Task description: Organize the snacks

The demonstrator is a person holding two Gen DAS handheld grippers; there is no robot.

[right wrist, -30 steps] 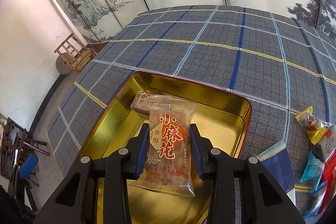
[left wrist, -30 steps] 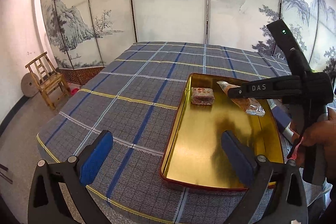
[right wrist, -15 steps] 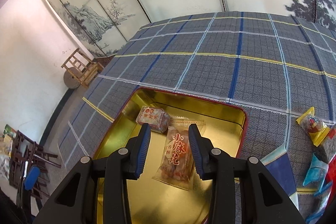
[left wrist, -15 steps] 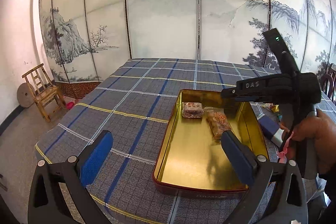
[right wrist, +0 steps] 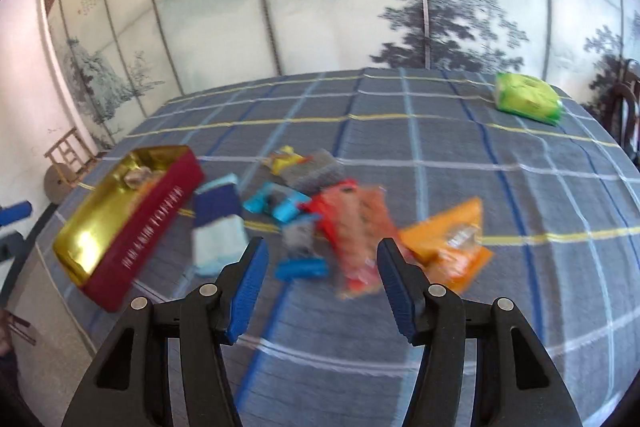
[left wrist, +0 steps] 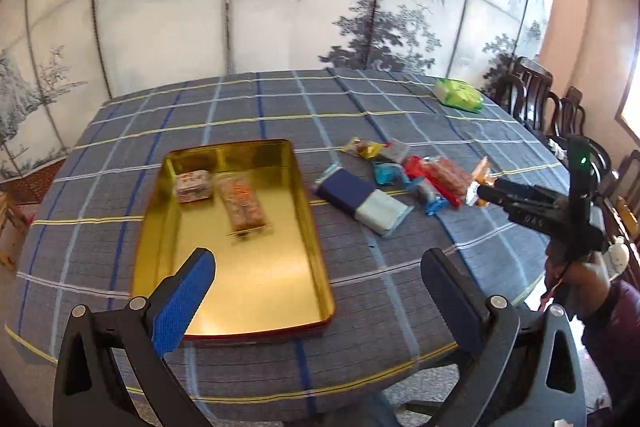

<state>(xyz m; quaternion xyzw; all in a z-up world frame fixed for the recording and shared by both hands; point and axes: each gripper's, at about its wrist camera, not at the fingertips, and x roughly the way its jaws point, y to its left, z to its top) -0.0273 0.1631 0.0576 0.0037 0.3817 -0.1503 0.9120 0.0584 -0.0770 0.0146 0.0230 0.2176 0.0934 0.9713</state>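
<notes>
Hovering over the snack pile (right wrist: 320,223) mid-frame, right gripper (right wrist: 322,285) jaws have just been opening, nothing between them. Clear twist-snack packet (left wrist: 242,203) lies in gold tin (left wrist: 308,227), left of frame. Left gripper (left wrist: 316,301) spread, empty, tin's near end between its jaws.

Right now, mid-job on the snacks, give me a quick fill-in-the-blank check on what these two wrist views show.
1. The gold tin holds ____ snack packets.
2. The right gripper, its jaws just opened, holds ____.
3. The green packet lies on the tablecloth ____ the tin.
4. The left gripper is ____.

Missing words: two; nothing; outside; open
</notes>
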